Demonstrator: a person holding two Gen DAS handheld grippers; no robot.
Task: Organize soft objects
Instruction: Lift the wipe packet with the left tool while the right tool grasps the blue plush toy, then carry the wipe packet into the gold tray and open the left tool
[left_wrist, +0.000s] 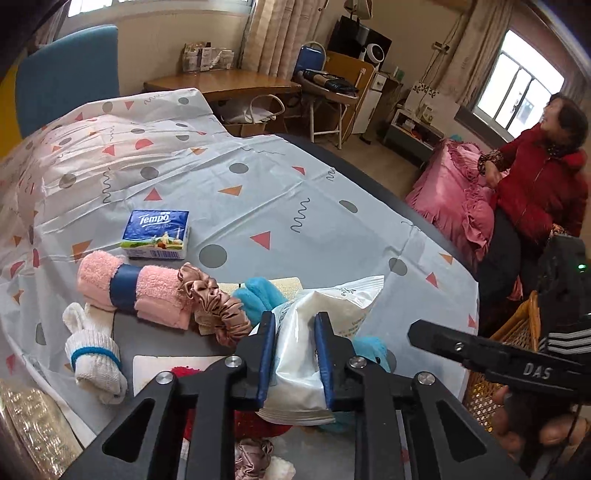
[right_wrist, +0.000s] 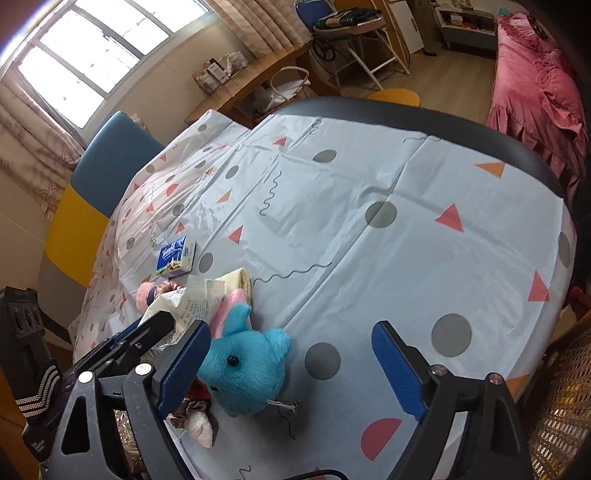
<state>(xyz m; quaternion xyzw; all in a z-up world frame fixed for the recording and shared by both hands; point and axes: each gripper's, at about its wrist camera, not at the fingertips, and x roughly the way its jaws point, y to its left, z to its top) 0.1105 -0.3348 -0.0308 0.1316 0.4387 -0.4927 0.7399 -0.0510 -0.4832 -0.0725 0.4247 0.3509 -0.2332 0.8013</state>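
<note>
Table (right_wrist: 369, 122) covered in a pale blue tablecloth (left_wrist: 258, 206) with dots and triangles, and a whole heap of soft stuff piled at the near edge. Left gripper (left_wrist: 295, 347) has its blue pads squeezed tight on a white plastic pack of wipes (left_wrist: 306, 354), crumpling it in the middle, right over the pile. Right gripper (right_wrist: 291, 365) is gaping wide with nothing in it; its left pad sits just beside a blue plush toy (right_wrist: 247, 365) lying on the cloth, not touching as far as I can tell.

Behind the wipes in the left wrist view: a rolled pink towel (left_wrist: 133, 291) with a dark blue band, a brown satin scrunchie (left_wrist: 214, 302) touching it, and a rolled white sock (left_wrist: 96, 358) off to the left. A Tempo tissue pack (left_wrist: 157, 234) sits just beyond the towel. A person in a red jacket (left_wrist: 535, 184) sits by the pink bed (right_wrist: 535, 85).
</note>
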